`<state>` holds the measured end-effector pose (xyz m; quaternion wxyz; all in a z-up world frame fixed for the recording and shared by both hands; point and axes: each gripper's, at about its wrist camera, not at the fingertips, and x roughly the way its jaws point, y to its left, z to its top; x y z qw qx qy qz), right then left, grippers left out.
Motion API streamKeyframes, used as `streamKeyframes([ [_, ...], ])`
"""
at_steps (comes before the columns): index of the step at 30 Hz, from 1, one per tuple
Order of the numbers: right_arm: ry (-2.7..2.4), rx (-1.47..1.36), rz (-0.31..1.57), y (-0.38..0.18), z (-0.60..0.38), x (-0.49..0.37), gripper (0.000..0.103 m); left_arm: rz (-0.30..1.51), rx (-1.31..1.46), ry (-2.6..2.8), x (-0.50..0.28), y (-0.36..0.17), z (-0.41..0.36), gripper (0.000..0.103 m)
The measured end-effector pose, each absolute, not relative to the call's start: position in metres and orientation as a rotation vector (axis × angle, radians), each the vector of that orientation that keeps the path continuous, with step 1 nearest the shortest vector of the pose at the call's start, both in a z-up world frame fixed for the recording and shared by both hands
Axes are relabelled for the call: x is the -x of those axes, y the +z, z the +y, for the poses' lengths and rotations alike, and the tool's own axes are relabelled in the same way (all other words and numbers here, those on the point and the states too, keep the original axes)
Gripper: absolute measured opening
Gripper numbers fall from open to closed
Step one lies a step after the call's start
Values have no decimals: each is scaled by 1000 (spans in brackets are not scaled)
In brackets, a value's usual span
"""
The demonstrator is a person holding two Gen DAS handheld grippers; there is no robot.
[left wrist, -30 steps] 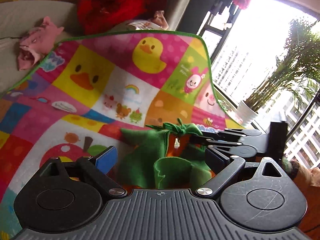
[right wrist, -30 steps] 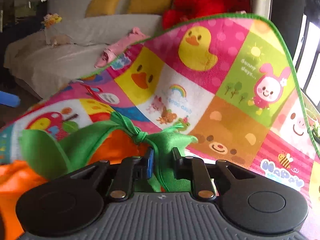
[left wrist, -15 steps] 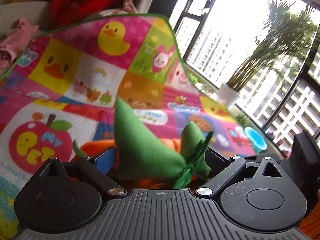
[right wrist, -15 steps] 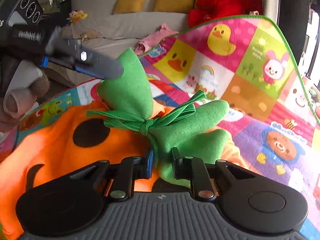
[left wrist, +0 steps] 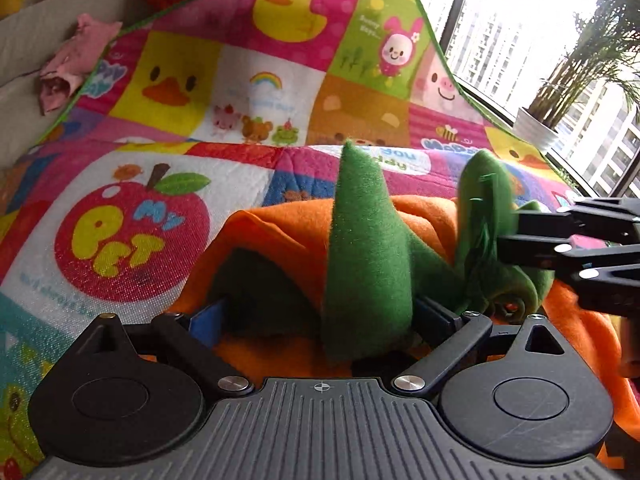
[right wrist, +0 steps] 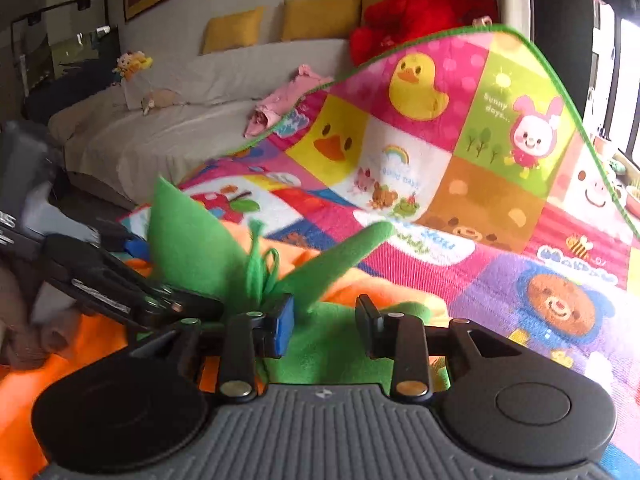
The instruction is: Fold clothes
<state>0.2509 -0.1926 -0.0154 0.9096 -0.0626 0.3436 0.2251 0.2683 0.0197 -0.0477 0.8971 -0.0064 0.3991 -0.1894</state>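
Lettering first: reading "MY PET" across the red apple on the play mat (left wrist: 248, 92), left of centre in the left wrist view. Picking out "Sunny days..." on the lime square beside the pink bunny, upper right of the right wrist view. Catching only scraps elsewhere: upside-down letters on a white label right behind the garment, blurred blue bubble letters next to the bee, tiny script under the rainbow too soft to read.

Finding the orange and green fleece garment (left wrist: 280, 232) heaped on the mat, low in the middle of both views, and running under the camera housings, so cut off at the bottom edge. Watching one green leaf flap (left wrist: 360, 248) poking straight up at centre, and a knotted green tie string (right wrist: 260, 268) sticking up at centre left.

Checking the left gripper (left wrist: 320, 316): spread wide, straddling the leaf flap, not visibly pinching anything. Checking the right gripper (right wrist: 326, 324): just been parting, now released, with green fleece lying in the gap and not pressed by either pad.

Noting at the lower left of the right wrist view a brownish blur beside the other tool, too smeared to tell hand from sleeve. Glimpsing a pink garment (left wrist: 76, 56) on the pale sofa (right wrist: 180, 120), upper left, half hidden by the raised mat edge.
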Motion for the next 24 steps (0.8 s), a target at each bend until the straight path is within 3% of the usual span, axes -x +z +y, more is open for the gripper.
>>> streamKeyframes([
  [4, 457, 133, 726, -37, -192, -258, 33, 722, 9, -431, -249, -14, 28, 98],
  [9, 456, 161, 717, -37, -190, -255, 33, 571, 203, -654, -239, 28, 36, 98],
  [12, 451, 173, 705, -33, -190, -254, 34, 653, 224, -687, -255, 11, 21, 98],
  [14, 441, 180, 672, -24, -193, -250, 34, 720, 208, -620, -267, -13, 15, 94],
  [15, 433, 184, 646, -17, -195, -247, 34, 756, 217, -598, -273, -25, 15, 87],
  [19, 421, 169, 568, 7, -205, -244, 34, 843, 254, -538, -293, -60, 20, 83],
  [24, 417, 169, 683, -21, -198, -261, 34, 842, 221, -511, -294, -61, 16, 84],
])
